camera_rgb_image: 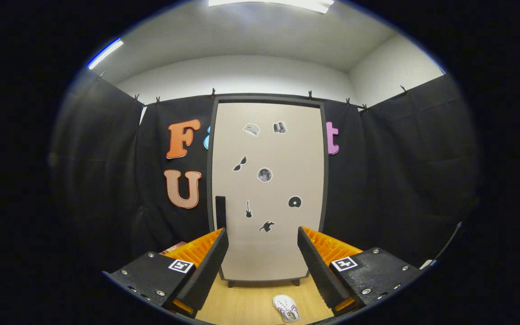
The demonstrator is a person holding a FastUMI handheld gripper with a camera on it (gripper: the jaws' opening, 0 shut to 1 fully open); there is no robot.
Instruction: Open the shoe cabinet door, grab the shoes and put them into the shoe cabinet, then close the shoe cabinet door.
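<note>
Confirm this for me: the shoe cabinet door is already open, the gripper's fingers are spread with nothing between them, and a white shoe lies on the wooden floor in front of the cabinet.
Not quite. The gripper view shows the shoe cabinet door shut, flush in its dark frame. The rest holds: the gripper has its fingers spread with nothing between them, and the white shoe lies on the wooden floor in front of the cabinet.

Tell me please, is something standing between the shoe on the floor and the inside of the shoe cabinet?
Yes. The cabinet door is shut, so it blocks the way in. The white shoe lies on the wooden floor before it, between the fingers of the open gripper. The dark handle is on the door's left edge.
</note>
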